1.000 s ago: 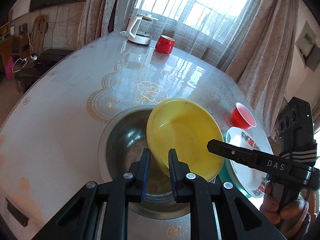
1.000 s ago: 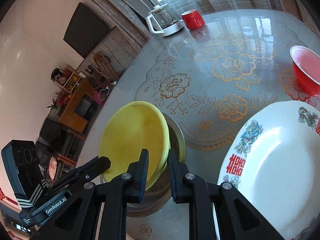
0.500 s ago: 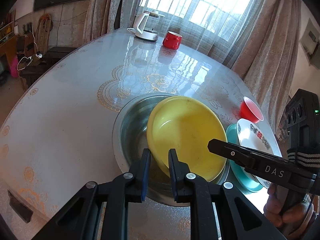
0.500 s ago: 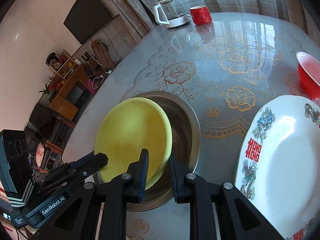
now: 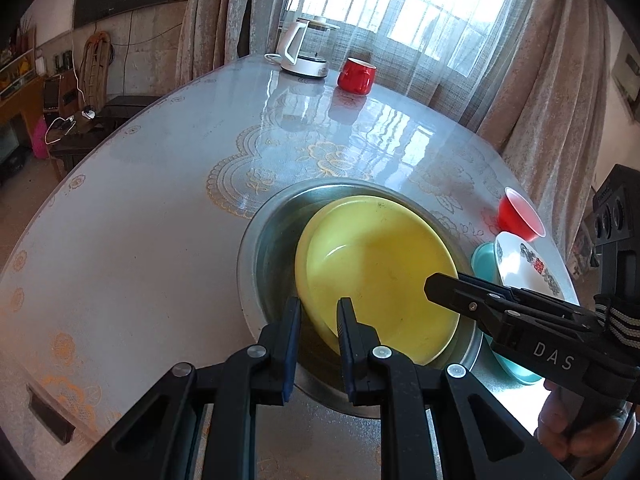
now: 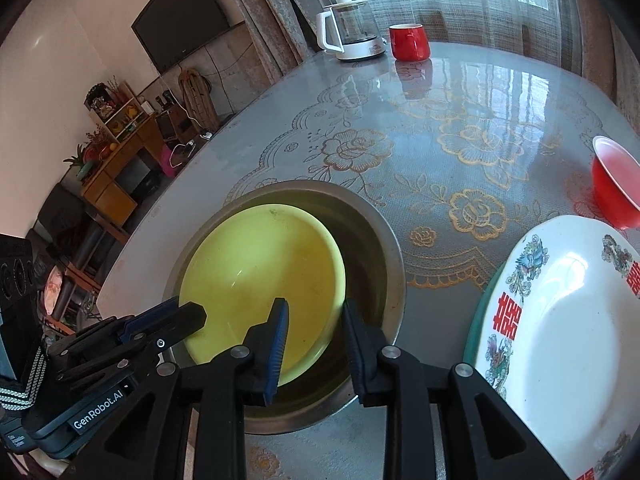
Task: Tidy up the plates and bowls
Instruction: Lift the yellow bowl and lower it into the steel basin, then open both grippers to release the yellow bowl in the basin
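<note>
A yellow plate [image 5: 380, 276] lies inside a large steel basin [image 5: 264, 248] on the table; it also shows in the right wrist view [image 6: 260, 276], inside the basin [image 6: 380, 248]. My left gripper [image 5: 318, 316] straddles the plate's near rim with its jaws a little apart. My right gripper [image 6: 314, 320] is open over the plate's right rim, its jaws clear of it. A white patterned plate [image 6: 560, 320] rests on a teal plate [image 5: 484, 256] to the right.
A red bowl [image 6: 616, 184] stands beyond the white plate. A red mug [image 5: 356, 75] and a glass kettle [image 5: 304, 48] stand at the table's far edge by the curtained window. The table's left edge drops to the floor.
The yellow plate has come down from a tilted hold to lie in the basin. Both grippers drew back a little, and the right gripper's jaws opened off the plate's rim.
</note>
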### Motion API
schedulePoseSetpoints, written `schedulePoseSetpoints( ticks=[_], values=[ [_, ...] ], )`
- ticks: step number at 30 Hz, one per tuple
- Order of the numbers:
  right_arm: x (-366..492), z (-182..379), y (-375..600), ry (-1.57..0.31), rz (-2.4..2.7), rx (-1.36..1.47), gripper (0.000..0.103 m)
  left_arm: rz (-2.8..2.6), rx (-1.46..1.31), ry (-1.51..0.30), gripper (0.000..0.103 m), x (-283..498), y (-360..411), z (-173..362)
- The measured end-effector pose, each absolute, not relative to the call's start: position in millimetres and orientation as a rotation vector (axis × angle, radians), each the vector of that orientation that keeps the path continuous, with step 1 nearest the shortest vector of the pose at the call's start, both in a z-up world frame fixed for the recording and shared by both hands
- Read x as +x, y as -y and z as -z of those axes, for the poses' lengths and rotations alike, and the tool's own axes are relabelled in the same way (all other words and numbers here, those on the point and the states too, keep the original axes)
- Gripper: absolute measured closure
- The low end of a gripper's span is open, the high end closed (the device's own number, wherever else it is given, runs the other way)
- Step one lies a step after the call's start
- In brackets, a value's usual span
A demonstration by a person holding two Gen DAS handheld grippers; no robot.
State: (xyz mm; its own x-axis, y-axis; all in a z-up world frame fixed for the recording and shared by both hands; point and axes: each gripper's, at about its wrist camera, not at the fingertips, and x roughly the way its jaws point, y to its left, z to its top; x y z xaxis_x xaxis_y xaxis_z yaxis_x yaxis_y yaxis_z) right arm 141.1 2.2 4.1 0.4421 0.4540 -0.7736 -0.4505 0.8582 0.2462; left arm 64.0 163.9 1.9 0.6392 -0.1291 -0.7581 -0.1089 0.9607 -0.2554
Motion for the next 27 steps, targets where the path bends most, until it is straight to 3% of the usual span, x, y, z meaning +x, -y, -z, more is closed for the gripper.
schedulePoseSetpoints(
  ticks=[5,27],
  values=[
    [137,-6,-5,-0.929,-0.54,-0.055,0.071,0.004,-0.28,-0.881,0.085,65,-162,-2],
    [129,-5,-4,-0.868,-0.548,-0.065,0.069,-0.066,-0.165,-0.851,0.083,67,-146,-1]
  ],
)
